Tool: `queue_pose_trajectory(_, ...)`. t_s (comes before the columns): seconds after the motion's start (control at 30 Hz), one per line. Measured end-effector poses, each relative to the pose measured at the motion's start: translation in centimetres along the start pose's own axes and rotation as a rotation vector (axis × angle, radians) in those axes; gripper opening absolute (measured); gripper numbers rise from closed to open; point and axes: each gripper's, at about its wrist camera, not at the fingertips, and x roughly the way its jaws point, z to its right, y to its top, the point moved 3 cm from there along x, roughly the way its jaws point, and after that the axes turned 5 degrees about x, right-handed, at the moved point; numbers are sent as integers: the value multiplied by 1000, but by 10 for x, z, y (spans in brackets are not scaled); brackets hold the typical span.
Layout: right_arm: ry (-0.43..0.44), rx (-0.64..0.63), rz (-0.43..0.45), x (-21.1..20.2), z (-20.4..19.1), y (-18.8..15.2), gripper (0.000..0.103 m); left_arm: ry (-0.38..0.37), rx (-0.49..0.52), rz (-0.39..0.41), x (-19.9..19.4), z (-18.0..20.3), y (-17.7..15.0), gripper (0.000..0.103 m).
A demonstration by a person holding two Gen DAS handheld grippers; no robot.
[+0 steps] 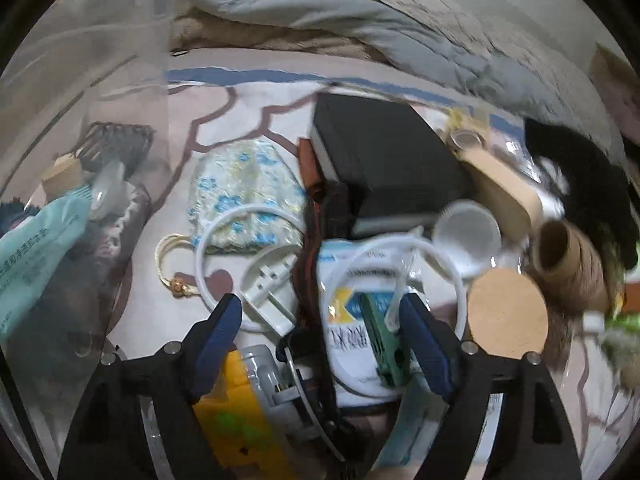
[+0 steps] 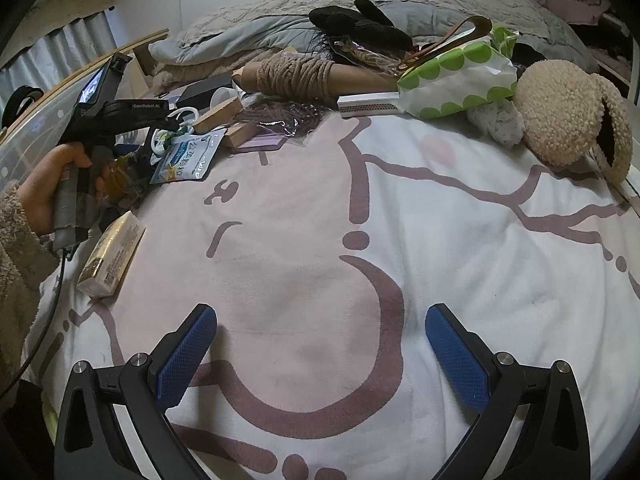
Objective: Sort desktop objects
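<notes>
The pink-and-white blanket (image 2: 320, 208) fills my right view. My right claw (image 2: 320, 340) hangs over bare blanket at bottom centre, fingers apart, empty. My left claw (image 1: 320, 316) stands apart at lower centre above the clutter: black box (image 1: 384, 152), white pouch (image 1: 348, 320), small green clip (image 1: 380, 340) just beside my right finger.

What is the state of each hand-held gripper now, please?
Left hand-held gripper: open, holding nothing, above the clutter.
Right hand-held gripper: open, empty, over the blanket.
</notes>
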Motion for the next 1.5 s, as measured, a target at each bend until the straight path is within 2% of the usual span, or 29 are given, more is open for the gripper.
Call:
queue_pose_trajectory(0.07,2,1,0,0,0,0,103,-4,55,-5,-7,10,-9,81)
queue_pose_trajectory(0.1,4,3,0,-1,0,0,103,27,116,-25,-9,16,-18,81)
queue_pose_trajectory(0.17,10,9,-2,-2,1,0,103,49,173,-6,-12,21,-28,81)
queue_pose_trajectory(0.2,15,14,-2,-2,1,0,103,50,177,-8,-16,20,-34,81)
queue_pose_trajectory(0.27,21,20,-3,-3,2,1,103,37,161,-60,-16,16,-49,80)
queue_pose_trajectory(0.3,23,22,-3,-3,2,1,103,0,128,-119,-12,12,-63,80)
queue_pose_trajectory(0.37,25,23,-4,-3,2,1,103,-7,115,-79,-25,9,-79,80)
queue_pose_trajectory(0.47,25,22,-4,-3,2,0,103,-33,90,-90,-40,12,-94,80)
queue_pose_trajectory(0.93,32,29,-5,-4,2,0,103,-94,156,-132,-90,36,-137,78)
queue_pose_trajectory(1.2,32,30,-5,-4,2,0,103,-32,167,-59,-113,54,-150,77)
queue_pose_trajectory(1.4,28,24,-4,-5,1,-1,103,5,175,78,-162,44,-151,78)
queue_pose_trajectory(1.5,29,25,-3,-5,1,-2,103,10,171,105,-182,34,-155,83)
